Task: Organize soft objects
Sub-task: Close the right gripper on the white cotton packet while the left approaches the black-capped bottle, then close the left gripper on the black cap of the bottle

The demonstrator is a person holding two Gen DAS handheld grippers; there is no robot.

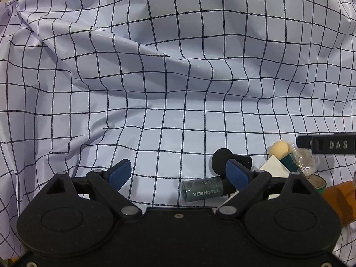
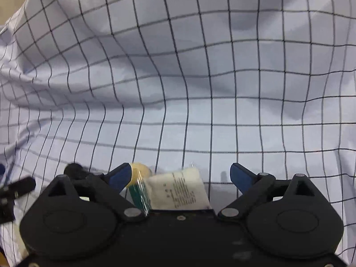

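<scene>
Both jaws are spread, nothing grasped. Left hand-held gripper is poised beside a toiletry bottle; right hand-held gripper frames a white sachet and sponge applicator, presumably just set down. Beyond, toward the upper frame, the rumpled checked cloth awaits tidying.

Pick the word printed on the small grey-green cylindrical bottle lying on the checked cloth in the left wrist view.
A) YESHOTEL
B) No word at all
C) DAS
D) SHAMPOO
A: the small grey-green cylindrical bottle lies on its side on the white checked cloth, near the right-hand finger of the left claw, and its label reads YESHOTEL in pale letters.
</scene>
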